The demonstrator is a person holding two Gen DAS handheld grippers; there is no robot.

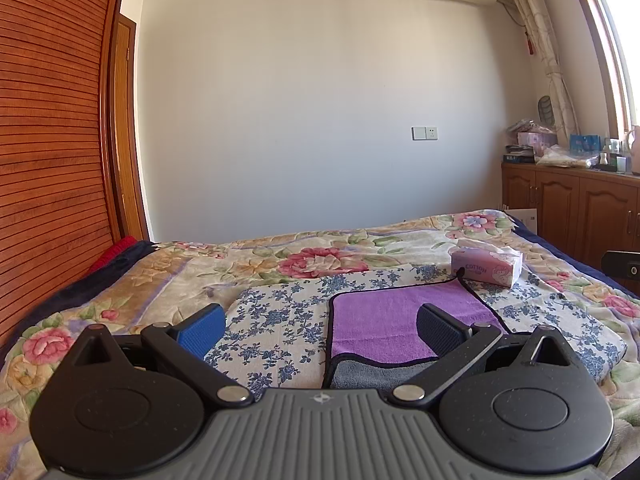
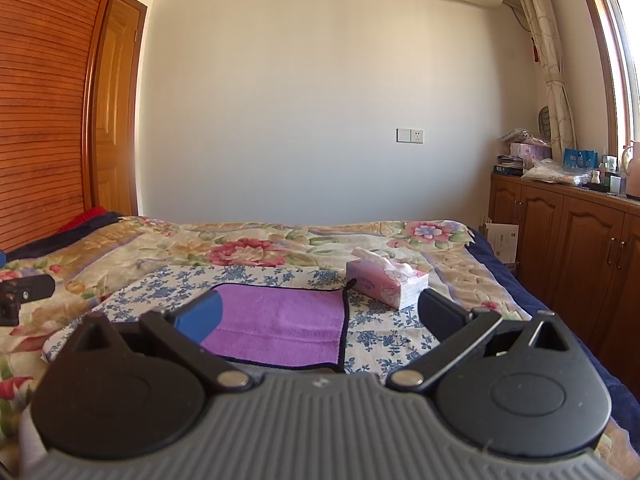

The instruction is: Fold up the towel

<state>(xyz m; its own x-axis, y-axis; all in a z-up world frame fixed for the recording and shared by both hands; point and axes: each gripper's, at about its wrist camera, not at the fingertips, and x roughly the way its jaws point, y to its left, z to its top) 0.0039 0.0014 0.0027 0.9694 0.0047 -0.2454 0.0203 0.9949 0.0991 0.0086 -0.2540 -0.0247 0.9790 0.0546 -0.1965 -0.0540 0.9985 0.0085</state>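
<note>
The left gripper (image 1: 320, 326) and the right gripper (image 2: 318, 314) both stood with jaws spread wide and nothing between them, hovering over the near edge of the purple towel (image 1: 400, 320). That towel lay flat on a blue-flowered cloth (image 1: 280, 312), its near edge folded to show grey. A pink tissue box (image 1: 486, 266) sat just beyond the towel's far right corner.

Daylight pours in from the window (image 1: 618, 40) at right, overexposed to white glare, and leaves the room bright with soft shadows. Fisheye distortion bows the wardrobe (image 2: 40, 100) at the edges, and the nearest foreground looks slightly soft.
</note>
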